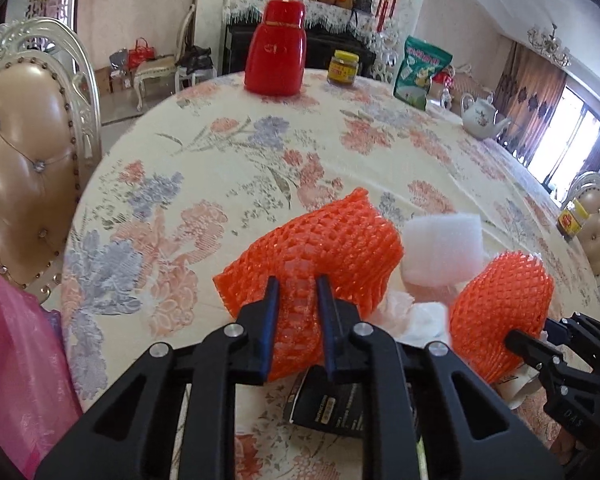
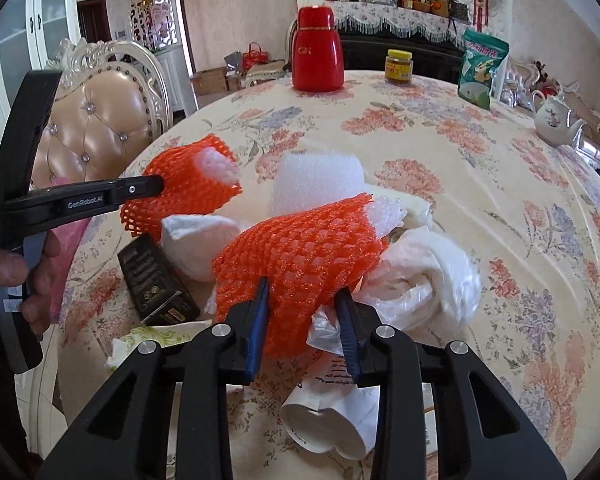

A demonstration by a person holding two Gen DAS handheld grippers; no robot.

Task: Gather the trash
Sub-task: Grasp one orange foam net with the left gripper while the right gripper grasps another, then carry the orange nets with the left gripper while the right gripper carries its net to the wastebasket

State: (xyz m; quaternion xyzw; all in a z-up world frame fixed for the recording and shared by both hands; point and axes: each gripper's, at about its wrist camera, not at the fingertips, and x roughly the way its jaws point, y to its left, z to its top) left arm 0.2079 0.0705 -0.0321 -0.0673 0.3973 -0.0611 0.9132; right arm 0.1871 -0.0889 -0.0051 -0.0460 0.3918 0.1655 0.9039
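My left gripper (image 1: 298, 312) is shut on an orange foam fruit net (image 1: 320, 248), squeezing its near end; it also shows in the right wrist view (image 2: 180, 184). My right gripper (image 2: 306, 316) is shut on a second orange foam net (image 2: 300, 252), seen at the right of the left wrist view (image 1: 500, 308). Between the nets lie a white foam sheet (image 2: 316, 180), crumpled white plastic and tissue (image 2: 420, 280), a black carton (image 2: 156, 280) and a squashed paper cup (image 2: 332, 420).
The round table has a floral cloth (image 1: 260, 152). At the far side stand a red thermos (image 1: 276, 48), a yellow-lidded jar (image 1: 342, 68), a green bag (image 1: 420, 72) and a teapot (image 1: 480, 114). A pink bag (image 1: 16, 360) hangs at the left by a padded chair (image 1: 24, 160).
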